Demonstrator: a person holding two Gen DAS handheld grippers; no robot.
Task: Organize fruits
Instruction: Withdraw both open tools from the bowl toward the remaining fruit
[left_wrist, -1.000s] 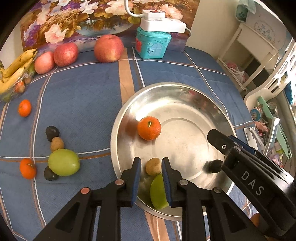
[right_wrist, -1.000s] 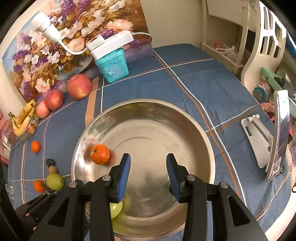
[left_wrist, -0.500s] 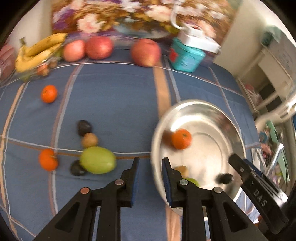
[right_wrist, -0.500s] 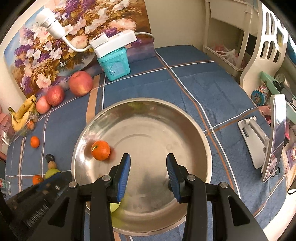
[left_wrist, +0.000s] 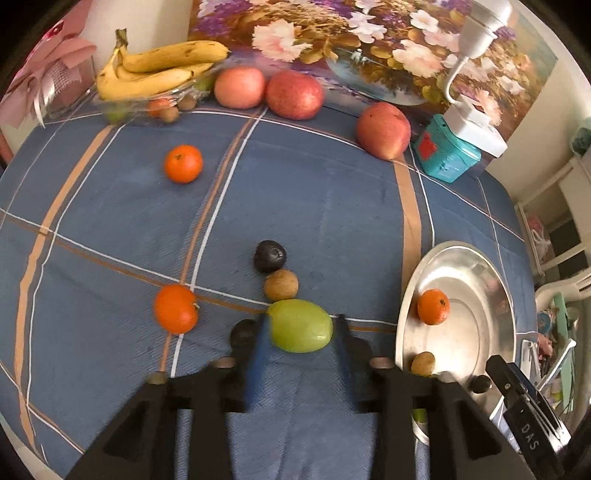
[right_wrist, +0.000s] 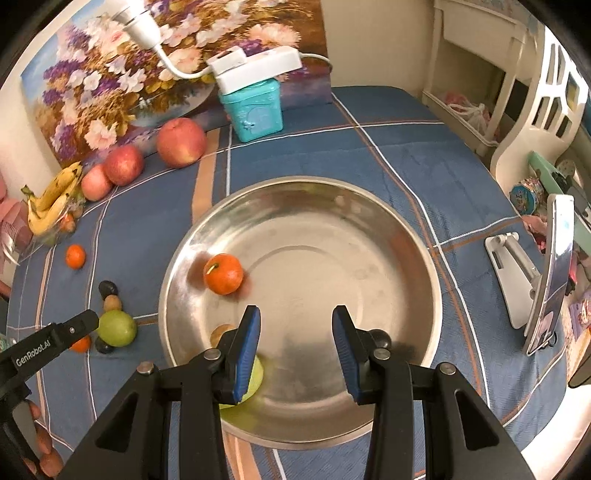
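now left gripper (left_wrist: 300, 328) jaws just opening around green fruit (left_wrist: 300, 325)

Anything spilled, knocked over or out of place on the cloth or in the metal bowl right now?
Nothing spilled or damaged. The metal bowl sits flat, holding an orange and a few small fruits near its front edge. The green fruit and its neighbours lie loose on the blue cloth, simply not yet sorted. The left gripper, jaws just opened, straddles the green fruit.

Black tool (right_wrist: 295, 347), blue pads (right_wrist: 245, 350), perhaps rubber.
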